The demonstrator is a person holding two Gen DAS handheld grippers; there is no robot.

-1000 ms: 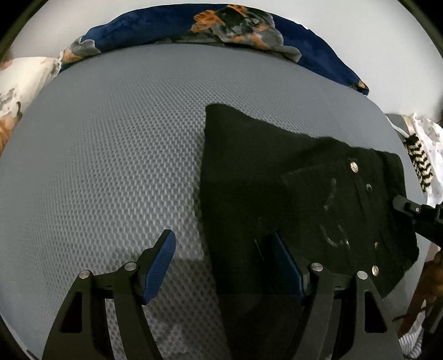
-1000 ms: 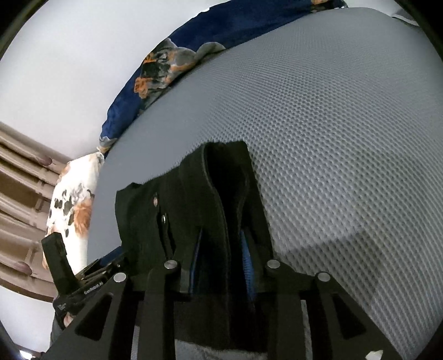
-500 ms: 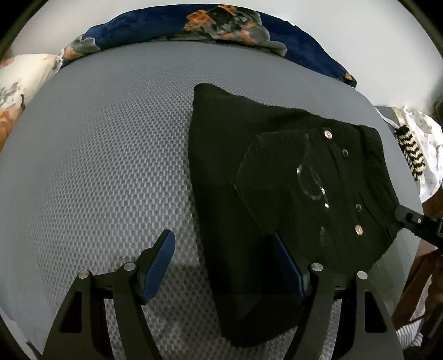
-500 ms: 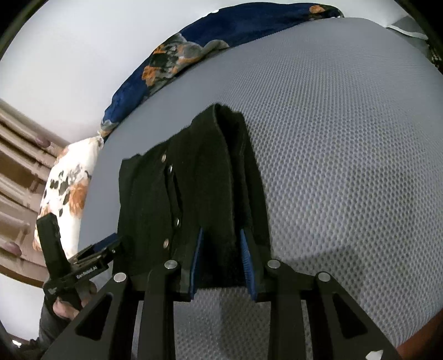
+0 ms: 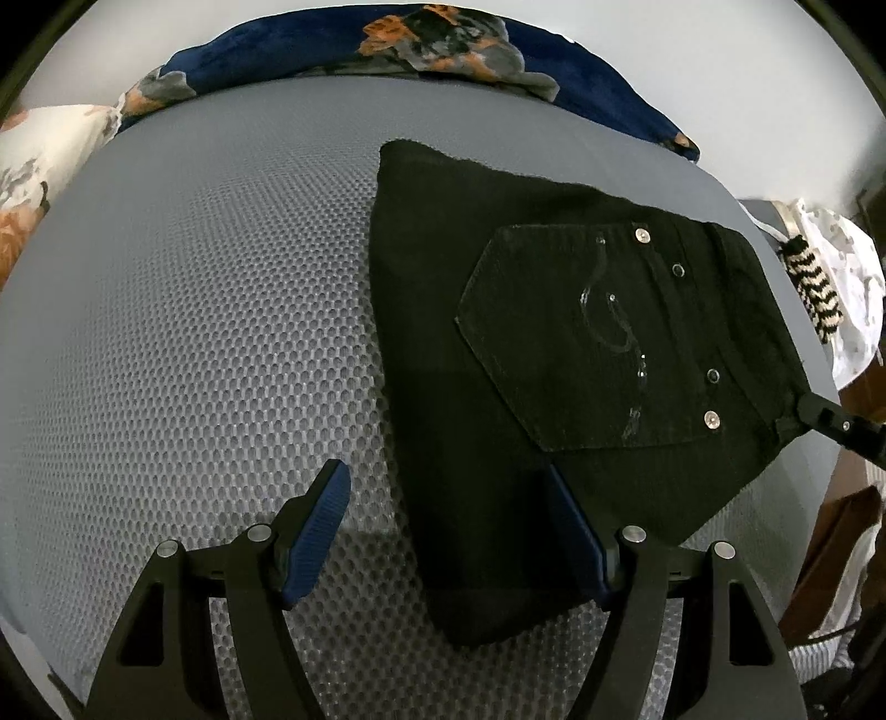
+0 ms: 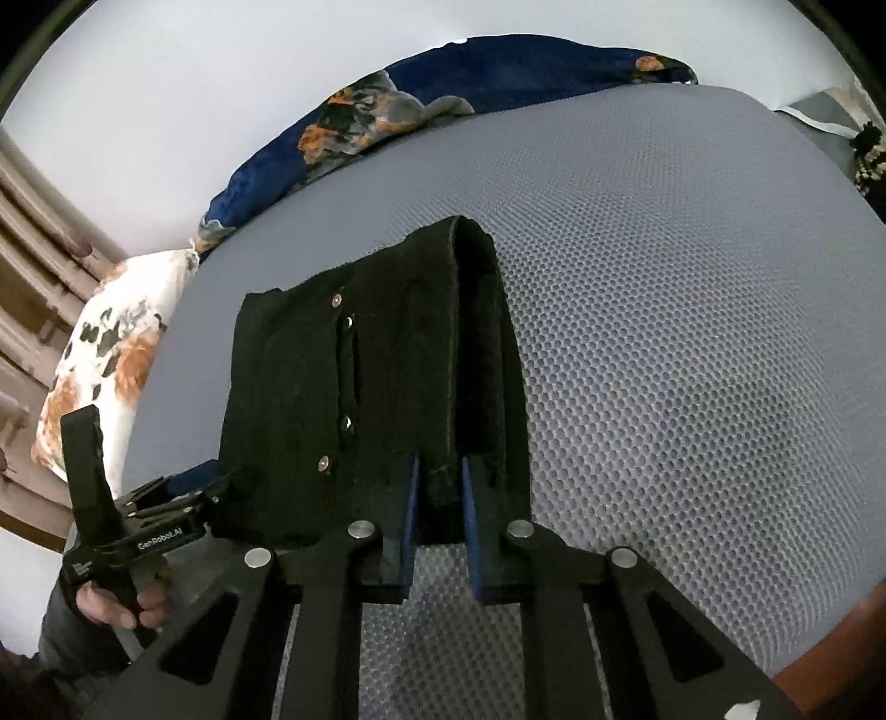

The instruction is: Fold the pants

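While the black pants [image 5: 498, 360] lie already doubled into a compact stack on the grey mesh mattress [image 5: 194, 332], filling the 3 o'clock half of the left wrist view with the back pocket [image 5: 581, 343] uppermost, the step in hand looks like the last tidying of the fold. The left gripper [image 5: 448, 531] stands wide at 6 o'clock, straddling the near left edge of the stack; its pads press on nothing. Toward 3 o'clock, the right gripper [image 6: 437, 493] has its jaws closing on the thick waistband edge, the cloth caught between its blue pads. A floral pillow [image 6: 105, 360] sits at 9 o'clock in the right wrist view, and a dark blue blanket [image 5: 387, 50] runs along 12 o'clock.

Judging from this, the next move calls for drawing the pinched edge taut and square, then letting go without dragging the layers askew.
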